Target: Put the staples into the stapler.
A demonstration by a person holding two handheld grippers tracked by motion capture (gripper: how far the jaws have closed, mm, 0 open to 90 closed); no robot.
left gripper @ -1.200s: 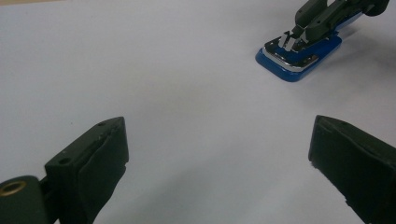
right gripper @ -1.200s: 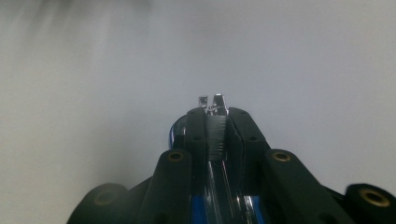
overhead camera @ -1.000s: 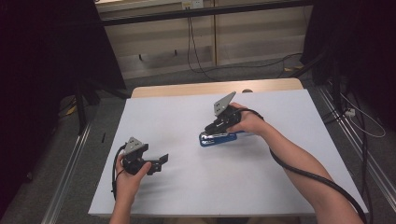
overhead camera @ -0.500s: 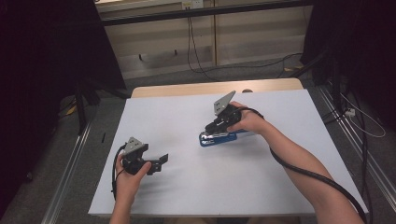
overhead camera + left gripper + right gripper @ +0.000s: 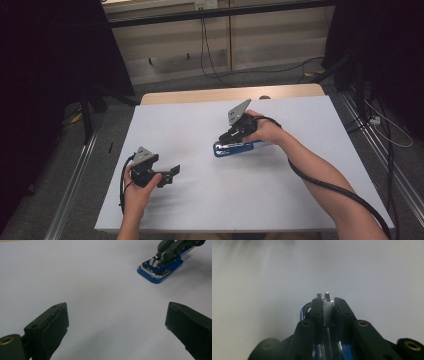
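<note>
A lab-like recording room is suggested by a white-topped rectangular table point(image 5: 200, 125), black curtains point(image 5: 45, 75), loose black cables point(image 5: 210, 55) on the grey floor point(image 5: 165, 85) and pale wooden wall panelling point(image 5: 260, 37)

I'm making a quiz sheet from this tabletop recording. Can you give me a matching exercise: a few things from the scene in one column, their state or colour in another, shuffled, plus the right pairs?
Column one:
1. left tongs
2. right tongs
3. stapler
4. table

Column two:
A. blue base, lying on the table
B. white top, bare in front of the left hand
C. open, nothing between the jaws
D. shut on the stapler's upper arm

Right pairs: 1-C, 2-D, 3-A, 4-B
</note>
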